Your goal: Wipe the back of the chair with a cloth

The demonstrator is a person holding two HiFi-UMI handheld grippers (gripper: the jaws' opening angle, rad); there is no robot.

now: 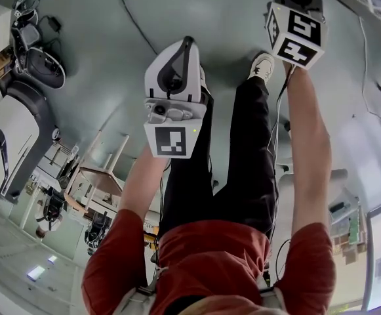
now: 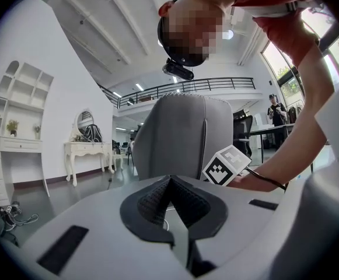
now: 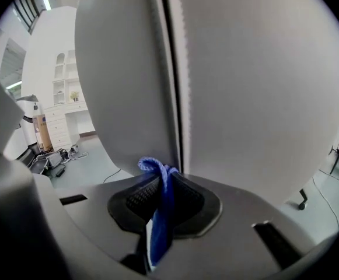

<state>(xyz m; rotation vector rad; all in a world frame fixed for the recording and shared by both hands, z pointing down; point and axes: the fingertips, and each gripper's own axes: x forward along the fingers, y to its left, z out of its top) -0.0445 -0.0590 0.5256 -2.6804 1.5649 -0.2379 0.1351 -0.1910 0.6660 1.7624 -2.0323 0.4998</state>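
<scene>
The grey chair back (image 3: 245, 86) fills the right gripper view, with a dark seam running down it. My right gripper (image 3: 160, 171) is shut on a blue cloth (image 3: 159, 214), and the cloth's folded tip sits right at the seam. In the left gripper view the same chair back (image 2: 175, 133) stands a little way ahead. My left gripper (image 2: 170, 179) is shut with nothing between its pads. The right gripper's marker cube (image 2: 226, 167) shows at the chair's right side. In the head view the left gripper (image 1: 172, 104) hangs lower than the right gripper's cube (image 1: 296, 33).
A white dressing table with a mirror (image 2: 87, 150) and white shelves (image 2: 17, 98) line the left wall. A desk and a standing person (image 2: 276, 109) are far right. Cables and dark gear (image 1: 42, 64) lie on the grey floor. A small wooden table (image 1: 101, 176) stands nearby.
</scene>
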